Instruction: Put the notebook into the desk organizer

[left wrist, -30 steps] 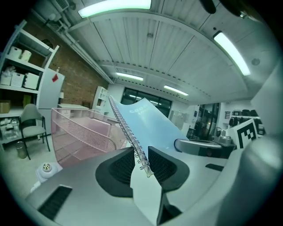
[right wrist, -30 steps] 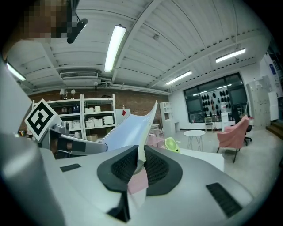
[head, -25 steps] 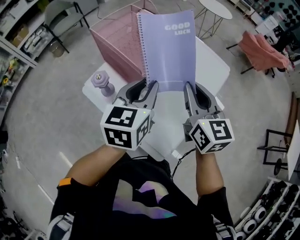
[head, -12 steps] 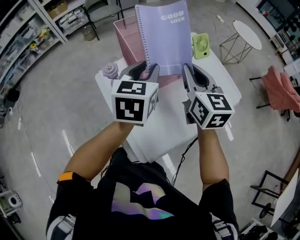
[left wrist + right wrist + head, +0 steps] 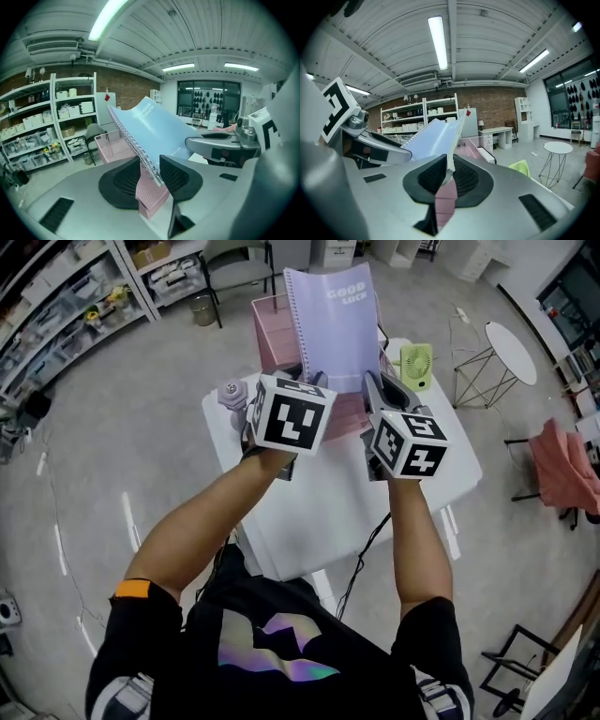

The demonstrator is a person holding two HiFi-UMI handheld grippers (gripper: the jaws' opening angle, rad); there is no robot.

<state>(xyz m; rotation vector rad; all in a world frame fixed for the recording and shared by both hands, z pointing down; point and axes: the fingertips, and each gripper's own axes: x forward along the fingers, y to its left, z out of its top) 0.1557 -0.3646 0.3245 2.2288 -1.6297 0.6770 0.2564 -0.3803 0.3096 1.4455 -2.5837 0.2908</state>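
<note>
Holds lilac spiral-bound notebook (image 5: pixel 336 324) upright over pink wire-mesh desk organizer (image 5: pixel 270 334). Clamps right gripper (image 5: pixel 446 173) narrow on lower page edge, on side of organizer toward fan. Keeps left gripper (image 5: pixel 151 173) half wide, jaws just been opening, spiral binding between parted pads. Organizer on white table (image 5: pixel 319 512); lilac dumbbell (image 5: pixel 232 395) just left of organizer, green fan (image 5: pixel 416 365) just right.

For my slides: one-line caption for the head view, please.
Right gripper pinches the lilac notebook by the pink desk organizer; left gripper's jaws, just opened wider, straddle its spiral edge.
</note>
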